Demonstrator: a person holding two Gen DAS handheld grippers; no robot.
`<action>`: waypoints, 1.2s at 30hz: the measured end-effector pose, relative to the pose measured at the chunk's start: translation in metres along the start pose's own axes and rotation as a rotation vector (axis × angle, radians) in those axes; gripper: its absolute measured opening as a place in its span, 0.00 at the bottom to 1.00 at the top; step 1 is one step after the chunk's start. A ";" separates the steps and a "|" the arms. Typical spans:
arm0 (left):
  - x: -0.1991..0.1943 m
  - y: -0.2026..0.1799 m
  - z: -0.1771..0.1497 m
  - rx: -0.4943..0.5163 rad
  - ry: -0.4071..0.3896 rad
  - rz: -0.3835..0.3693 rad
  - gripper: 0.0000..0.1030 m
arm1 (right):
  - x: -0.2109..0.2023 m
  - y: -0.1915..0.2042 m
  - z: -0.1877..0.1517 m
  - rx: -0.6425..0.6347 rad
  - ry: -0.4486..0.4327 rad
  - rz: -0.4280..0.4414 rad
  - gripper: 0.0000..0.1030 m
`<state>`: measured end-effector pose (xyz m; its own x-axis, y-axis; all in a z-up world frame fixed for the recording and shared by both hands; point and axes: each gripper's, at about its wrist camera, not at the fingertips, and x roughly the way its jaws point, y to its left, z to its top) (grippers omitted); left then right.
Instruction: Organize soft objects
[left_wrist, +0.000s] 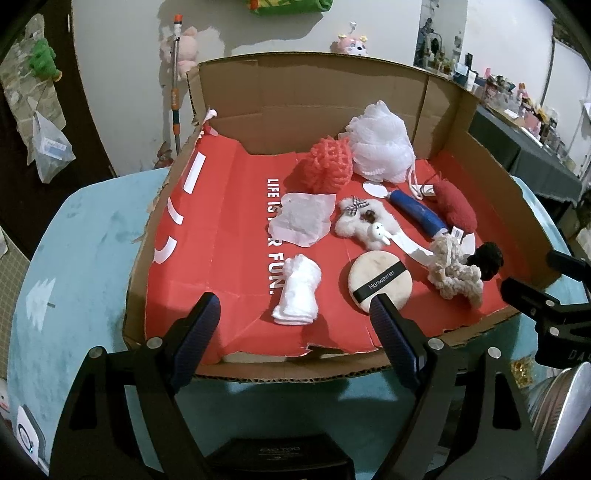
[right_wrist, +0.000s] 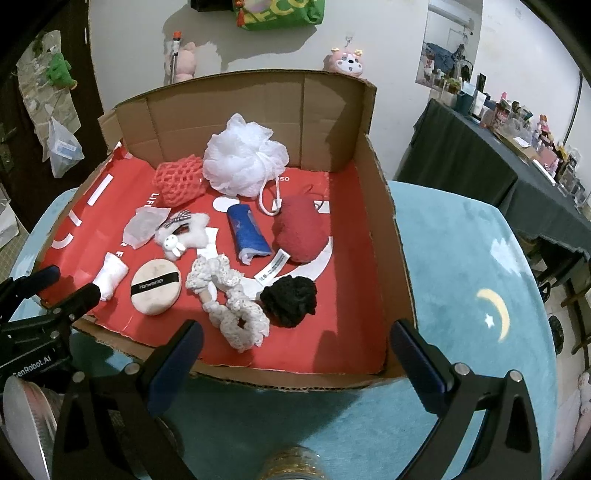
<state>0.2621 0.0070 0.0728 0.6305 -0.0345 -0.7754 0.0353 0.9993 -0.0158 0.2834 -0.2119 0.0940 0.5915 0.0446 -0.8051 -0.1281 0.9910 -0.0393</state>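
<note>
A cardboard box (left_wrist: 236, 122) with a red floor (right_wrist: 332, 347) holds several soft things: a white bath pouf (left_wrist: 382, 142), a red net ball (left_wrist: 328, 164), a white tissue (left_wrist: 304, 218), a rolled white cloth (left_wrist: 299, 293), a fluffy clip with a bunny (left_wrist: 364, 221), a round powder puff (left_wrist: 380, 282), a blue roll (right_wrist: 247, 230), a red sponge (right_wrist: 301, 232), a cream scrunchie (right_wrist: 231, 299) and a black scrunchie (right_wrist: 290, 299). My left gripper (left_wrist: 295, 317) is open and empty at the box's front edge. My right gripper (right_wrist: 295, 345) is open and empty near the front right.
The box stands on a teal cloth-covered table (right_wrist: 461, 258). A dark table with many small items (right_wrist: 517, 155) stands at the right. Plush toys (right_wrist: 347, 62) hang on the white wall behind. A tape roll (right_wrist: 26, 406) shows low left in the right wrist view.
</note>
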 end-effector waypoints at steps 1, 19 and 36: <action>0.000 0.000 0.000 -0.002 -0.001 -0.001 0.81 | 0.001 0.000 0.000 0.000 0.001 0.000 1.00; 0.000 0.000 0.000 -0.002 -0.010 0.001 0.81 | 0.001 0.000 -0.001 -0.002 -0.002 -0.002 1.00; -0.001 0.000 0.000 -0.002 -0.011 0.001 0.81 | 0.001 0.000 -0.001 -0.003 -0.004 -0.003 1.00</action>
<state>0.2612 0.0068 0.0732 0.6392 -0.0340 -0.7683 0.0330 0.9993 -0.0167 0.2836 -0.2120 0.0924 0.5948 0.0421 -0.8028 -0.1288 0.9907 -0.0435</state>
